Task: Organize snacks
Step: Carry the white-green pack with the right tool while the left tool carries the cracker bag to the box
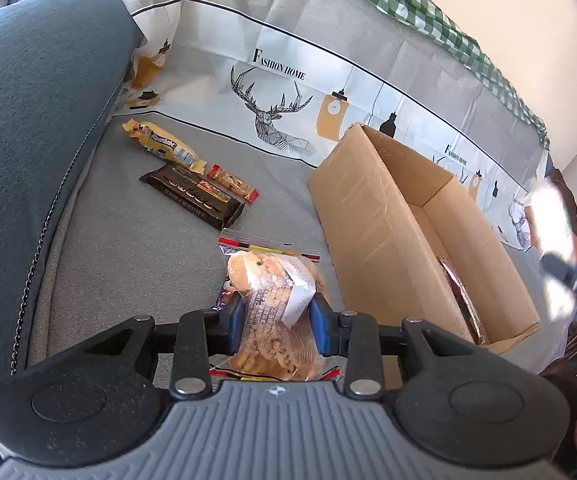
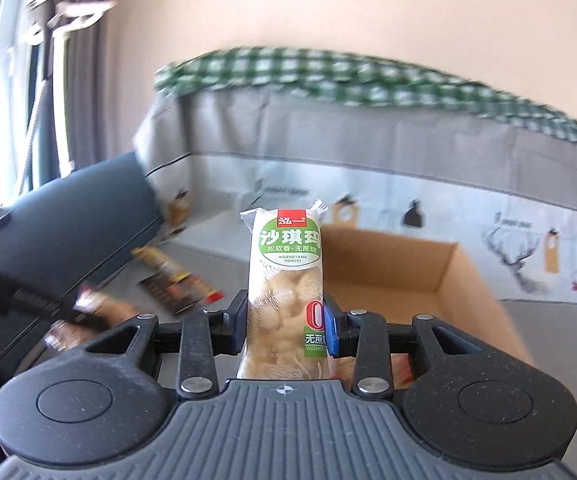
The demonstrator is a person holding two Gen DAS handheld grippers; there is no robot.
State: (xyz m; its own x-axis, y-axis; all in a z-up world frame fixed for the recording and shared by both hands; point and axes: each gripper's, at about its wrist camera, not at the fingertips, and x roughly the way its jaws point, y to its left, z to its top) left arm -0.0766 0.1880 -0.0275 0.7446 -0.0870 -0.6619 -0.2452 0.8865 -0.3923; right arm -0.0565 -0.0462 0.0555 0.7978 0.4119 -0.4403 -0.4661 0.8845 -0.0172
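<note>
While both grippers carry snacks, load the cardboard box (image 1: 384, 216)
Left gripper (image 1: 276, 320) clamps the cookie bag (image 1: 272, 292) beside the box; right gripper (image 2: 286, 320) clamps the green-label pastry pack (image 2: 288, 272) before it: you lower each inside

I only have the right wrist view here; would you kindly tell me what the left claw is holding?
Observer: The left claw is shut on a clear zip bag of round cookies.
Operator: Thank you. Is anything already in the brown cardboard box?
Observer: Yes, a dark red foil packet lies inside the box, against its near wall.
Operator: What remains loose on the grey cushion?
Observer: Three wrapped bars: a yellow one, a black one and a small red-ended one, left of the box.
</note>
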